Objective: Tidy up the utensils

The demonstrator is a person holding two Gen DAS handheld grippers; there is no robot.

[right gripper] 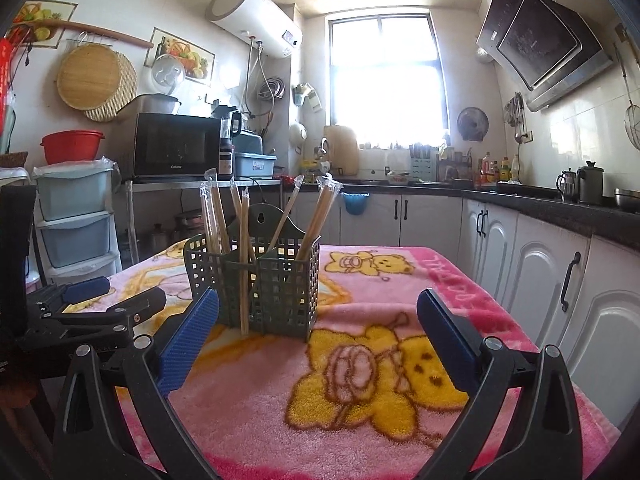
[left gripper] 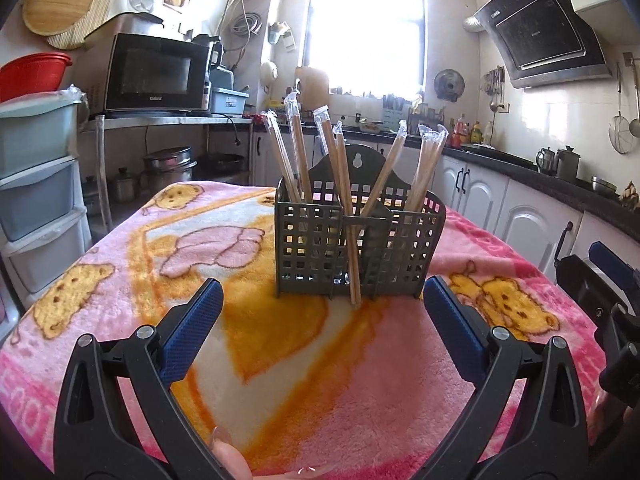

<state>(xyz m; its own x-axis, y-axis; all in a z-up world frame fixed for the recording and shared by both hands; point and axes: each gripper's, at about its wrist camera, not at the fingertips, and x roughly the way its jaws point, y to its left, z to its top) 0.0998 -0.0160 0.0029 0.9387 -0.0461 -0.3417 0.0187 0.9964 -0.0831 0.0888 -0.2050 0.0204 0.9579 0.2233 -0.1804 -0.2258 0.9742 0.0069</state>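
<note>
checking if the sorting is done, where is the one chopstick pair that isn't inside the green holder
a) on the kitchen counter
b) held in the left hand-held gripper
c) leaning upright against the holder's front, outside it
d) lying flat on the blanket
c: one wrapped chopstick pair stands on the blanket, leaning against the front of the green holder; the left hand-held gripper and right hand-held gripper are both open and hold nothing.

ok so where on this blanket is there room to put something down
Free: the blanket between the right gripper and the holder, and right of the holder toward the cabinets. Crowded: the holder, full of chopsticks, and the left gripper beside it.
</note>
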